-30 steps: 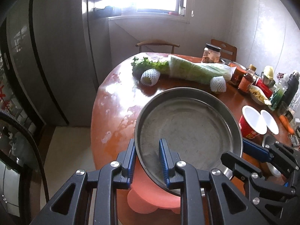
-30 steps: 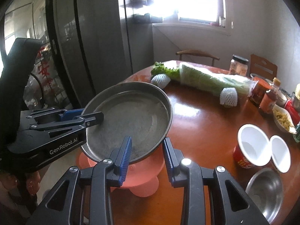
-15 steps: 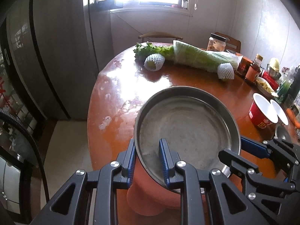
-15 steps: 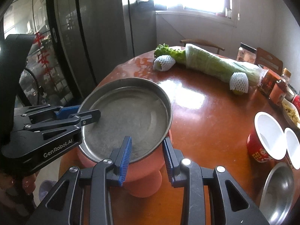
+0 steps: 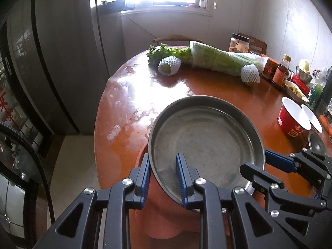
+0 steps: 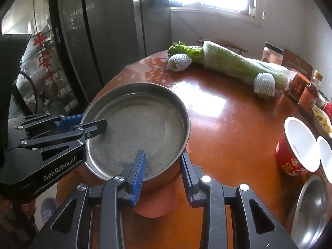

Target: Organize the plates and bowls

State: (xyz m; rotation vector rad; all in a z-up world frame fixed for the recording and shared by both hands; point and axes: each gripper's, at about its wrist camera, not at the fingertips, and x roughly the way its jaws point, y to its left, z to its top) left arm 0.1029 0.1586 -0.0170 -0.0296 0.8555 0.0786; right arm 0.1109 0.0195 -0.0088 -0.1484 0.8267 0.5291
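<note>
Since the earlier frame the steel pan [image 5: 207, 143] has sunk with both grippers onto the salmon-pink plastic bowl [image 5: 159, 217], which now sits under it at the table's [image 5: 128, 95] near edge. The left gripper [image 5: 164, 178] is clamped on the pan's rim at about seven o'clock, the right gripper [image 6: 162, 173] at about five. Stiff, light and slick, the pan is best held by its upturned rim. Whether it rests fully on the bowl is probably hidden. A steel bowl [image 6: 311, 207] waits at three o'clock.

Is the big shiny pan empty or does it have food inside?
Empty. The metal pan shows only its bare grey bottom, with nothing inside.
</note>
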